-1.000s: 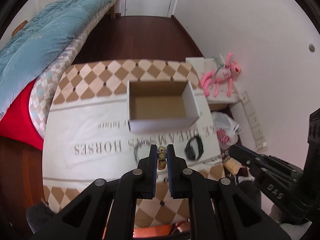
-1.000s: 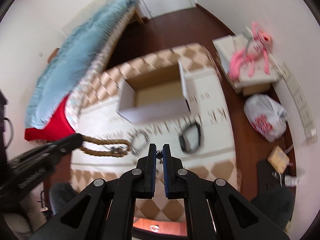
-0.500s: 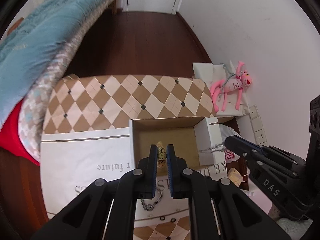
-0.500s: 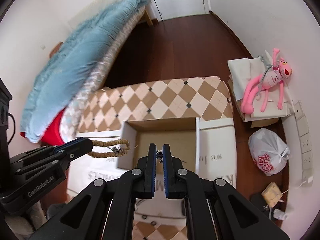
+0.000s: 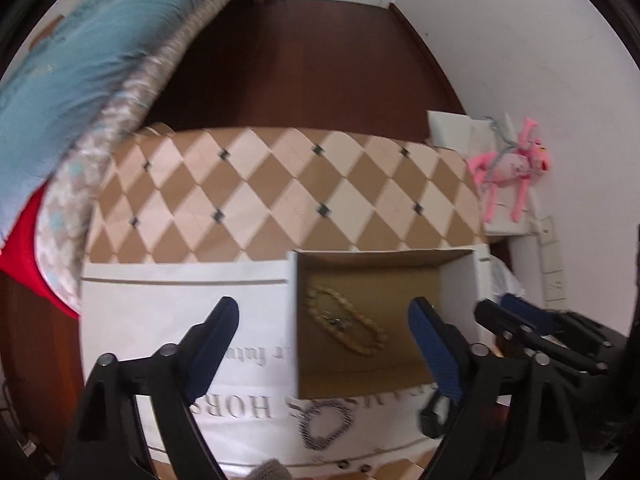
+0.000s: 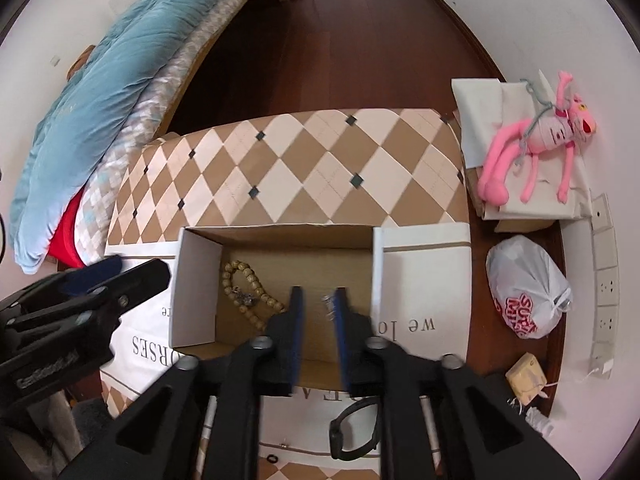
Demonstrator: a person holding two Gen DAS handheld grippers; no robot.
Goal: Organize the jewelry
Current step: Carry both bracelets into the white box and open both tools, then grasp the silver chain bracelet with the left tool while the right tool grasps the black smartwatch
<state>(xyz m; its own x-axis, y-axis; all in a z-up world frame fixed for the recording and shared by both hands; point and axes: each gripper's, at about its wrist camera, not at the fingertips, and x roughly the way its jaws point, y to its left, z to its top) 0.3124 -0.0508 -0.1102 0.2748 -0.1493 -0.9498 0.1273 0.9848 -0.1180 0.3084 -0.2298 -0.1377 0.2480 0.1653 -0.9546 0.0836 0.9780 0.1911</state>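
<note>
An open cardboard box (image 5: 460,276) (image 6: 196,276) stands on the cloth-covered table. A tan wooden bead bracelet (image 5: 346,326) (image 6: 248,292) lies on its floor at the left. My left gripper (image 5: 324,316) is wide open and empty above the box's left wall. My right gripper (image 6: 318,306) is partly open over the box's middle; a thin silver chain bit (image 6: 328,304) shows at its right finger. A silver chain bracelet (image 5: 326,426) and a black band (image 6: 356,432) (image 5: 432,416) lie on the cloth in front of the box.
The table (image 6: 304,160) has a diamond-pattern cloth and a white printed cloth (image 5: 180,296). A bed with a blue quilt (image 6: 104,80) is at the left. A pink plush toy (image 6: 536,144) and a white plastic bag (image 6: 528,288) are at the right by the wall.
Both grippers moved forward over the box and opened. The bead bracelet left my left gripper and now lies in the box. My right gripper has parted around the thin chain.
</note>
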